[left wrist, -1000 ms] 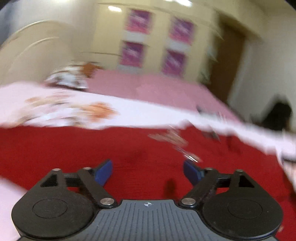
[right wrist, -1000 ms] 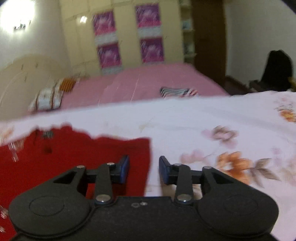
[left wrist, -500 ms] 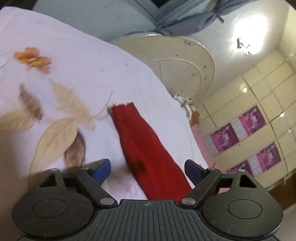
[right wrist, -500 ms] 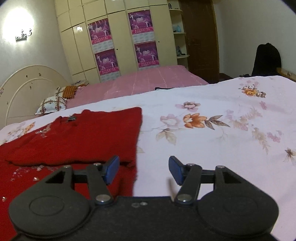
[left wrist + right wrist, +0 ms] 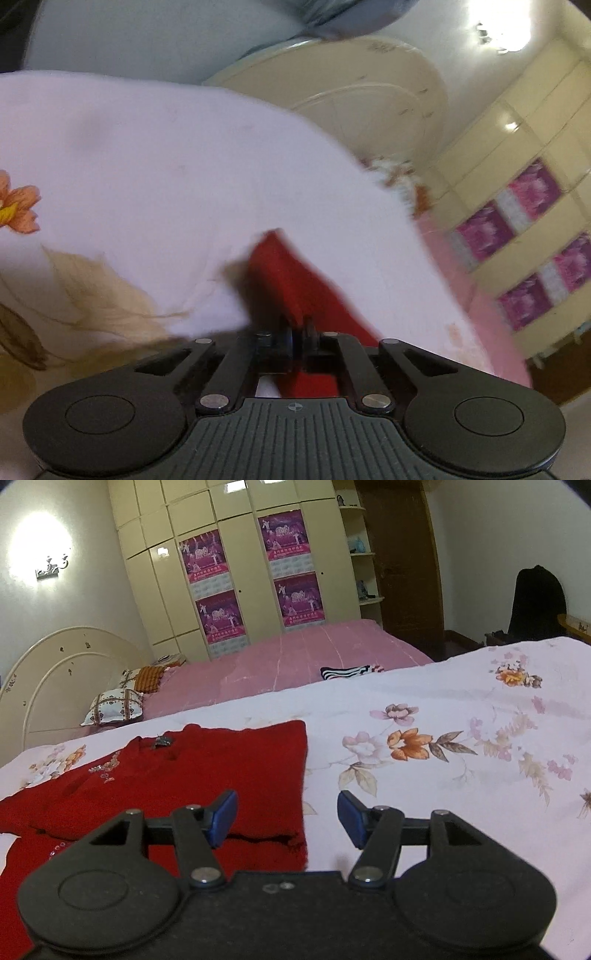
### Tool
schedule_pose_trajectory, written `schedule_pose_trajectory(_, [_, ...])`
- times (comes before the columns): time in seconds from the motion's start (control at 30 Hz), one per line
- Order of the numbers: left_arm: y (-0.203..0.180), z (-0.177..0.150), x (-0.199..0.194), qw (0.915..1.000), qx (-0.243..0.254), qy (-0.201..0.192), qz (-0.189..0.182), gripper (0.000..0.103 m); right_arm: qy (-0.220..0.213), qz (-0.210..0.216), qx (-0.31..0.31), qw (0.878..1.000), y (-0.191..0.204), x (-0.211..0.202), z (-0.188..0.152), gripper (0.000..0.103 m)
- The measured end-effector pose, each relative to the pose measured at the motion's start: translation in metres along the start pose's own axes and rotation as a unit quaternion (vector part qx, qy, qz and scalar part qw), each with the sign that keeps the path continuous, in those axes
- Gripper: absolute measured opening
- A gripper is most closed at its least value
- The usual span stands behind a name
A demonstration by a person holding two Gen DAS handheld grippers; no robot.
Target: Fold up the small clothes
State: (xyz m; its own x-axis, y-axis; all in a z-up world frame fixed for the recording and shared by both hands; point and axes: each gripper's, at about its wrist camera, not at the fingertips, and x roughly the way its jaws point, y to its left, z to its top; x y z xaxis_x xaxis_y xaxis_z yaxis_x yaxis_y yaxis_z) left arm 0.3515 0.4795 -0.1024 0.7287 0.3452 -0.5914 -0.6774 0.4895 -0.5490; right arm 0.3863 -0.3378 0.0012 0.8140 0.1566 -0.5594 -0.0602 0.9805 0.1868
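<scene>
Red knit sweater (image 5: 207, 775) lies flat on the floral bedsheet (image 5: 424, 716), on the left part of the bed in the right wrist view, partly folded: a flap of it lies doubled over the body, with a dark fold line just ahead of the right hand-held gripper (image 5: 283, 818). Collar with a small dark ornament points toward the far edge of the bed, so the long axis likely runs from near to far; its straight right side edge runs the same way. Soft, light, limp knit with sequin trim on the chest; it should drape and sag when lifted and will not hold a crease well, so best taken at an edge or corner, or at the sleeve end, pinching both layers. Left hand-held gripper (image 5: 295, 338) has its jaws fully closed on a narrow red strip of the sweater (image 5: 291, 280), probably a sleeve, which runs away from the gripper and ends on the sheet; the picture is blurred there. Right hand-held gripper stands about half open and holds nothing, hovering over the sweater's near right corner, its left pad over the red fabric and its right pad over bare sheet. A second bed with a pink cover (image 5: 295, 653) is behind.
</scene>
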Motion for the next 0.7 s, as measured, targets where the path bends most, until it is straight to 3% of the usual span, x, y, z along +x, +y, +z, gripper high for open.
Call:
schedule_pose_trajectory(0.07, [-0.042, -0.013, -0.015, 0.9962, 0.066, -0.015, -0.056, 0.004, -0.001, 0.002, 0.004, 1.000, 0.001, 0.000, -0.002, 0.059])
schedule_pose_trajectory(0.1, [-0.071, -0.026, -0.021, 0.9900, 0.111, -0.005, -0.087, 0.004, -0.002, 0.003, 0.005, 1.000, 0.002, 0.001, -0.002, 0.059])
schedule_pose_trajectory(0.2, [-0.161, -0.089, -0.043, 0.9577, 0.227, 0.020, -0.176, 0.004, -0.003, 0.002, 0.016, 1.000, 0.004, 0.002, -0.004, 0.059])
schedule_pose_trajectory(0.3, [-0.243, -0.173, -0.061, 0.9227, 0.297, 0.056, -0.239, 0.004, -0.003, 0.007, 0.034, 0.999, 0.007, 0.001, -0.005, 0.059])
schedule_pose_trajectory(0.47, [-0.338, -0.310, -0.070, 0.8672, 0.393, 0.130, -0.277, 0.004, -0.012, 0.011, 0.047, 0.999, 0.010, -0.013, -0.005, 0.059])
schedule_pose_trajectory(0.57, [-0.367, -0.360, -0.058, 0.8396, 0.428, 0.186, -0.278, 0.004, -0.008, 0.013, 0.066, 0.998, 0.006, -0.017, -0.005, 0.061])
schedule_pose_trajectory(0.6, [-0.372, -0.369, -0.061, 0.8317, 0.444, 0.182, -0.279, 0.005, -0.003, 0.015, 0.074, 0.997, 0.004, -0.016, -0.005, 0.063])
schedule_pose_trajectory(0.63, [-0.374, -0.370, -0.068, 0.8286, 0.459, 0.162, -0.276, 0.011, 0.003, 0.018, 0.080, 0.997, 0.003, -0.013, -0.004, 0.064])
schedule_pose_trajectory(0.67, [-0.373, -0.370, -0.078, 0.8221, 0.468, 0.160, -0.282, 0.038, 0.009, 0.025, 0.088, 0.996, 0.004, -0.010, -0.004, 0.066])
schedule_pose_trajectory(0.7, [-0.367, -0.362, -0.091, 0.8191, 0.469, 0.152, -0.293, 0.072, 0.014, 0.038, 0.100, 0.994, 0.005, -0.006, -0.003, 0.068])
